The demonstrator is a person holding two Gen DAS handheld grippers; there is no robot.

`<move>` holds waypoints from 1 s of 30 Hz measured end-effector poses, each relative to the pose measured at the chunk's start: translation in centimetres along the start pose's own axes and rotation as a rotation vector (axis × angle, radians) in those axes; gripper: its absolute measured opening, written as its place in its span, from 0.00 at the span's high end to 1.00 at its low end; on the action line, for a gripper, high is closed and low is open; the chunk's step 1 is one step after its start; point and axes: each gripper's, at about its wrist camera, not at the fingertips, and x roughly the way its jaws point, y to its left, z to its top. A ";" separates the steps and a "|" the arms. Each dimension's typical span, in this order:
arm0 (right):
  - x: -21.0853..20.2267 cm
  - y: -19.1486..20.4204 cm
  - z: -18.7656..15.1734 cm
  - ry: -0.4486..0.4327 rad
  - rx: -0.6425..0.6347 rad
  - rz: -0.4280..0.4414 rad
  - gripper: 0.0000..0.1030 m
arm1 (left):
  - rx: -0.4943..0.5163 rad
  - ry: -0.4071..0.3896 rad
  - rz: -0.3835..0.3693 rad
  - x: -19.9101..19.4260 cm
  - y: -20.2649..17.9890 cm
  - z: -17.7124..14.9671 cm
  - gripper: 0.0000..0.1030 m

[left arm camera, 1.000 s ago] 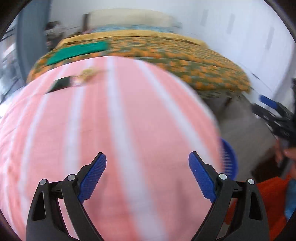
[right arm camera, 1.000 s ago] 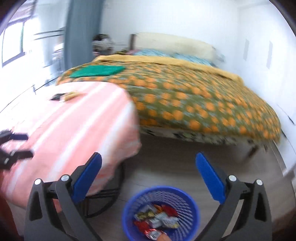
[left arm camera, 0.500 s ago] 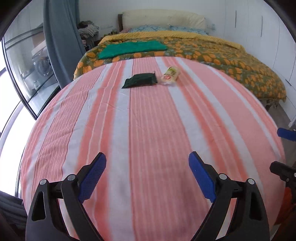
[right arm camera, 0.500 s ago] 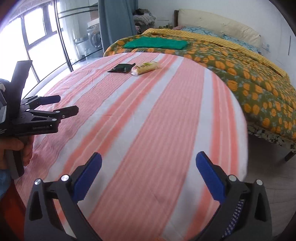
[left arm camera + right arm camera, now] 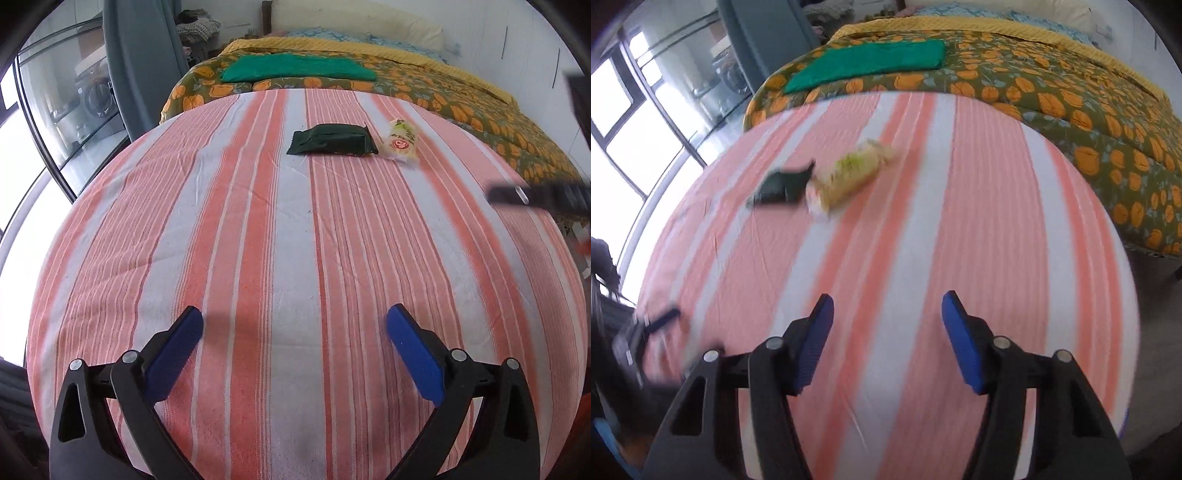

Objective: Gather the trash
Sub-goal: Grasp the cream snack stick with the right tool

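Bedroom: striped cloth (image 5: 295,258) covers the surface; bed (image 5: 424,85) beyond. Two wrappers lie side by side near its far edge: dark packet (image 5: 332,140), long axis crosswise, and yellow wrapper (image 5: 402,140) just right. Both well ahead of the claws. Left gripper (image 5: 294,345) opening, empty; right gripper (image 5: 887,338) closing, empty, judged nearer the yellow wrapper.
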 end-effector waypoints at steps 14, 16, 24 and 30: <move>7.0 2.3 7.4 0.015 0.116 -0.050 0.67 | -0.006 -0.001 0.006 0.3 -0.1 0.5 0.04; 6.2 2.0 7.1 0.012 0.076 -0.070 0.72 | -0.005 -0.001 0.006 0.3 0.0 0.5 0.04; 1.3 -2.1 2.9 0.018 -0.090 -0.139 0.73 | -0.006 -0.001 0.007 0.2 0.0 0.5 0.04; -1.3 -2.6 -3.3 -0.060 -0.181 -0.124 0.23 | -0.007 -0.001 0.006 0.2 0.0 0.5 0.04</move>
